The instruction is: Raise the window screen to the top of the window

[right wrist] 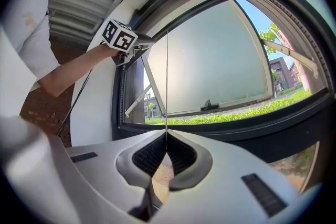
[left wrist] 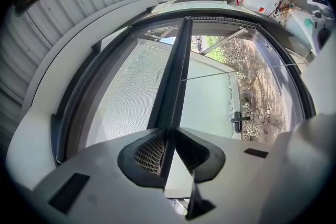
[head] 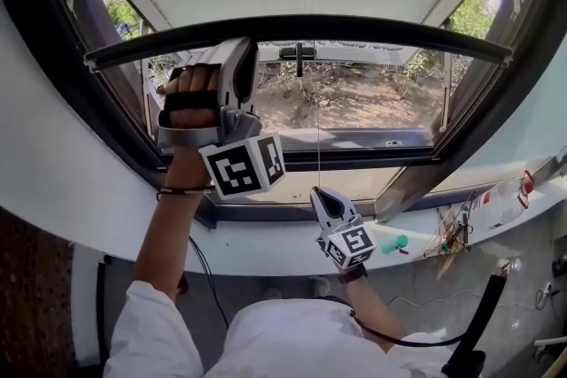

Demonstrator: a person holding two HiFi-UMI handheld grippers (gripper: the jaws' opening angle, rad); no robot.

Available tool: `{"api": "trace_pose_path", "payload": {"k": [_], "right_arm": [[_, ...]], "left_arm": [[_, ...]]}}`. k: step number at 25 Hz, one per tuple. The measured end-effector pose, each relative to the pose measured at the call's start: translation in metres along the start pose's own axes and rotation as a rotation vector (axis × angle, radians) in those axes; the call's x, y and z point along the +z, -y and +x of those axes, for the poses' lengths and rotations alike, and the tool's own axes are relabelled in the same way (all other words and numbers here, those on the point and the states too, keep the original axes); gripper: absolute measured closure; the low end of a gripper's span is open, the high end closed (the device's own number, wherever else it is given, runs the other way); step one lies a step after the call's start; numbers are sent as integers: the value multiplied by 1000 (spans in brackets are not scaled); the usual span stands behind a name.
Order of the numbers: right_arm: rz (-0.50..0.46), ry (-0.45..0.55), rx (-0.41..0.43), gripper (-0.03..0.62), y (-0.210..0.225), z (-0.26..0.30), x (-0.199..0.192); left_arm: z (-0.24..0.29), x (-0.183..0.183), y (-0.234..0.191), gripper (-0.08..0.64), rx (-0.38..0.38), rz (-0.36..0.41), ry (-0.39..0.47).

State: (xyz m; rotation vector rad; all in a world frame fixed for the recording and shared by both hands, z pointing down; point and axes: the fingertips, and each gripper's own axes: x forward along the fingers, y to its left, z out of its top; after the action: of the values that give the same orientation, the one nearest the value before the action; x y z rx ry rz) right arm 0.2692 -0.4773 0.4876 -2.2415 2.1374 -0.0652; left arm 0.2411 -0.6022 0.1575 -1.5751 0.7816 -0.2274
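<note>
I have two grippers. The left gripper squeezes the one dark screen bar. The right gripper is pinched tight on the one thin cord.

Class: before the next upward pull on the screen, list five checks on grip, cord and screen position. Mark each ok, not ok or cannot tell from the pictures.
1. Left hand-held gripper shut on the bar: ok.
2. Right hand-held gripper shut on the cord: ok.
3. Cord straight between bar and right hand-held gripper: ok.
4. Bar at the top of the window: not ok; much screen shows beyond it.
5. Bar ends seated in the side tracks: cannot tell.
</note>
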Motion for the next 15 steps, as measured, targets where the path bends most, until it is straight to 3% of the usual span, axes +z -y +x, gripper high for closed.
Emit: {"api": "trace_pose_path", "payload": {"k": [15], "right_arm": [[-35,46,38,603,-19,12,29]], "left_arm": [[8,8,-29,514,84,-6,6]]}}
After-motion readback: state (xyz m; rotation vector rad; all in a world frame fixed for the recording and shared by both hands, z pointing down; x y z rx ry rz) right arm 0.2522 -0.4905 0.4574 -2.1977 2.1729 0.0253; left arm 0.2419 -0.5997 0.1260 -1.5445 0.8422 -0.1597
